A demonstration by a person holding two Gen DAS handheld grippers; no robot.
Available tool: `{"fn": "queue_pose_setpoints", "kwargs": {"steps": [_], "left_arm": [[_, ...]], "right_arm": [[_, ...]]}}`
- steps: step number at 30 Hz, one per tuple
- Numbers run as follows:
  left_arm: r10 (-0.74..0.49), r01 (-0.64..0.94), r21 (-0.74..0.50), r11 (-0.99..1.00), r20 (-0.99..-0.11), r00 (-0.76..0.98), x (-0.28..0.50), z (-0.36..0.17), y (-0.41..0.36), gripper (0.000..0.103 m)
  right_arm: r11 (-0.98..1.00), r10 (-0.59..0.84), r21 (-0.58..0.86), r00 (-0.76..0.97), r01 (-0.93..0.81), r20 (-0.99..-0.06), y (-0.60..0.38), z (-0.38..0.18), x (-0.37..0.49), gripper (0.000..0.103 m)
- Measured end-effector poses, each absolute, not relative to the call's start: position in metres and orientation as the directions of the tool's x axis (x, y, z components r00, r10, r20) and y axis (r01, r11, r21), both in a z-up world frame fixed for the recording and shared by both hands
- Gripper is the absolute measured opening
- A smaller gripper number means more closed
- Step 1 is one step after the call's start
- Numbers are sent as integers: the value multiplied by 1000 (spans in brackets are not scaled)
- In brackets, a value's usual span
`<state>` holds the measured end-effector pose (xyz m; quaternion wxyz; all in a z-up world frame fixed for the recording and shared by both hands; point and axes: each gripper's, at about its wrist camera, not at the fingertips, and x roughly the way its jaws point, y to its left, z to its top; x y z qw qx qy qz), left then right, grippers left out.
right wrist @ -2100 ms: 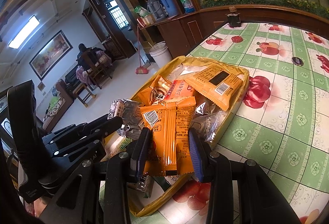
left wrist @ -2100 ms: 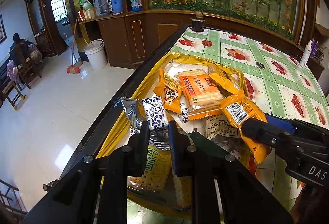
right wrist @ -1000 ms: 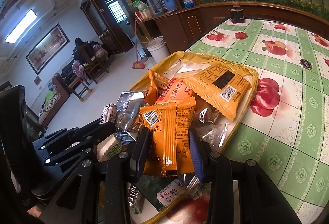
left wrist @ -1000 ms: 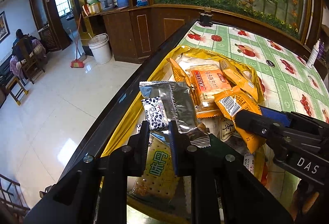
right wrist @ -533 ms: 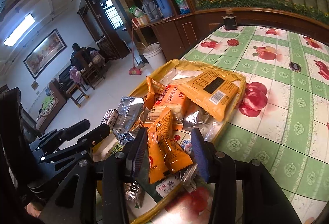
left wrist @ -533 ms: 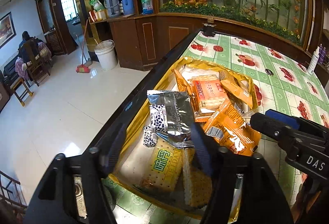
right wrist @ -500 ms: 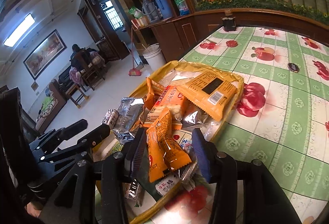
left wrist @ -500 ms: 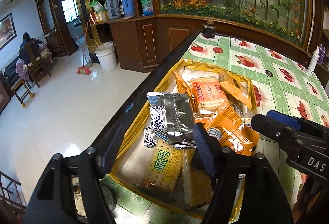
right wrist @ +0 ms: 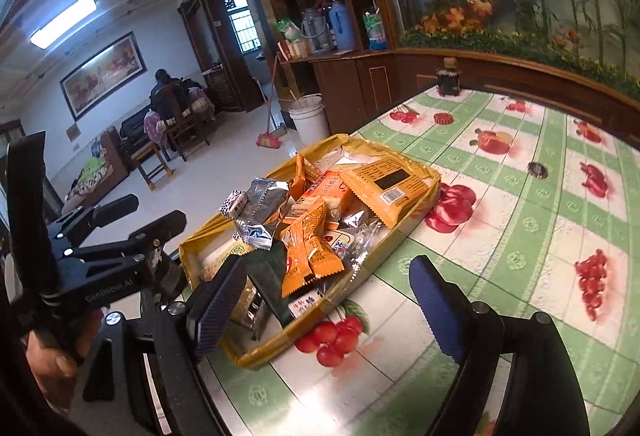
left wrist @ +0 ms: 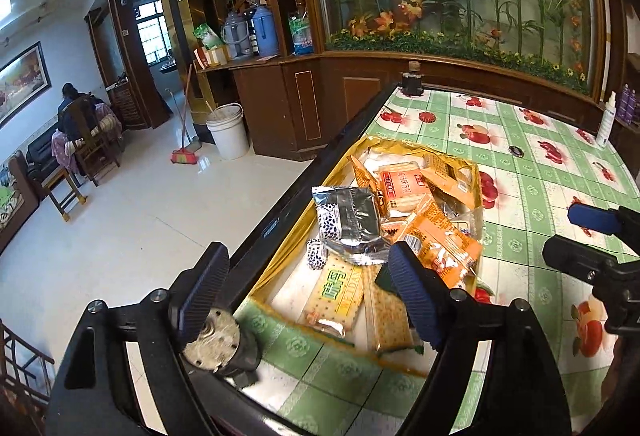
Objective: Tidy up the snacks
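My left tool (left wrist: 306,290) and right tool (right wrist: 326,302) are opening, empty. Both hover over the yellow foil snack tray (right wrist: 430,177) at the desk's (right wrist: 520,236) near edge.

Yellow tray (left wrist: 476,175), orange packets (left wrist: 440,236) piled in it, a silver foil pack (left wrist: 352,215) with black-and-white spots, a cracker pack (left wrist: 336,292) lettered green; tablecloth (right wrist: 520,236) checked green and white with red fruit; blue ribbed gripper pads (left wrist: 412,292)
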<state>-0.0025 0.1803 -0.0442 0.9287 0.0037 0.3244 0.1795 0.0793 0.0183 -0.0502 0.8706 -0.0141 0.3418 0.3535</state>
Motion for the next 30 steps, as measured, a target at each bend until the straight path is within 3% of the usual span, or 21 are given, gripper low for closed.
{"fn": "queue_pose_setpoints", "kwargs": {"steps": [13,19,30], "left_arm": [[363,-307,195,931,-553,750,-52,-36,154,85],[440,-336,286,897,-519,733,-58,-35,141,86],[343,-272,210,939,-576,742,-62,-37,140,86]], "right_arm": [[603,651,58,448,-796,-613,10,-37,28,88],[577,647,14,446,-817,-619,18,-36,19,88],[539,642,-33,435,-842,-632,29,-35,16,88]]}}
